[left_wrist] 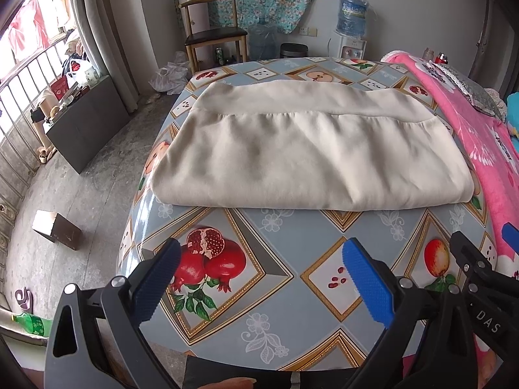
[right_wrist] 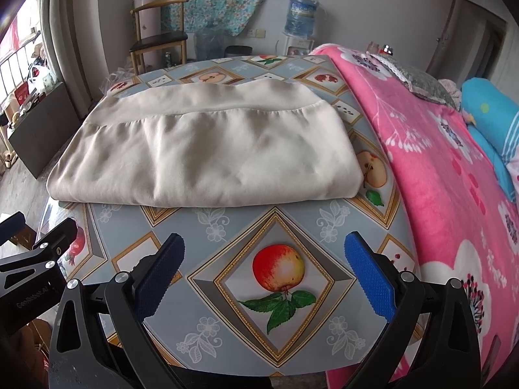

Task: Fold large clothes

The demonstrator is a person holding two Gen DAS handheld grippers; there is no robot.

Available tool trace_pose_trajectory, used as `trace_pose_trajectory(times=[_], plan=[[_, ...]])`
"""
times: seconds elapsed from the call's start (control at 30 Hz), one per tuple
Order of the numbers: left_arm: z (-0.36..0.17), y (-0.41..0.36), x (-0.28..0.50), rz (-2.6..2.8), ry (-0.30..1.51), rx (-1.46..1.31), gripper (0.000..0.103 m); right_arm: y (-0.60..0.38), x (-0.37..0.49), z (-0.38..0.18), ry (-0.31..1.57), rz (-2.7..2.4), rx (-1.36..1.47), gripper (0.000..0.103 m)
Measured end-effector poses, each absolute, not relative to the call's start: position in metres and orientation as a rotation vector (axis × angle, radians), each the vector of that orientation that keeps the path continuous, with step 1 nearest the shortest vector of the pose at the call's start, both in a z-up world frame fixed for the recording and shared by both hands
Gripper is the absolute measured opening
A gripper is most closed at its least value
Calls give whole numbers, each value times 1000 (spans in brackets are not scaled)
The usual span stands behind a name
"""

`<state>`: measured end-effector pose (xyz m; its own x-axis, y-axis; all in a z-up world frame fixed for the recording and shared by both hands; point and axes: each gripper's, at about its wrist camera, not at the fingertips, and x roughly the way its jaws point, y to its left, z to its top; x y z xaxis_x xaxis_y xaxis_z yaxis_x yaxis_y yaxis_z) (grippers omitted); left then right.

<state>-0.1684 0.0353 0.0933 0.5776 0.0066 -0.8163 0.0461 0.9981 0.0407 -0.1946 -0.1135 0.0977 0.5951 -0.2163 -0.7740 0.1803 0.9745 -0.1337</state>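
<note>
The right gripper (left_wrist: pixel 480 246) is cut off by the left-wrist frame's right edge (one blue pad partly showing). The cream garment (left_wrist: pixel 308 149) conceals its lower folded layers. Label text on the water bottle (left_wrist: pixel 352 16) is illegible.

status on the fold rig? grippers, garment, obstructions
Left hand-held gripper open, empty. Right hand-held gripper open, empty. Cream garment folded on table, untouched. Nothing between grippers and garment.

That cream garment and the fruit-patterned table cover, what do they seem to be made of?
Cream garment: probably soft woven or knit fabric, matte, with gentle wrinkles and a gathered seam. Table cover: likely vinyl or oilcloth, glossy, showing window glare at its left edge.
</note>
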Motion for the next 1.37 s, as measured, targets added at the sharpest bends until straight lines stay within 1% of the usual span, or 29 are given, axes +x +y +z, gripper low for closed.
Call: trace_pose_trajectory(times=[1.37], plan=[[96,36,-169,-29,954,53,98,-113,-193,97,906,-229,-46,96]])
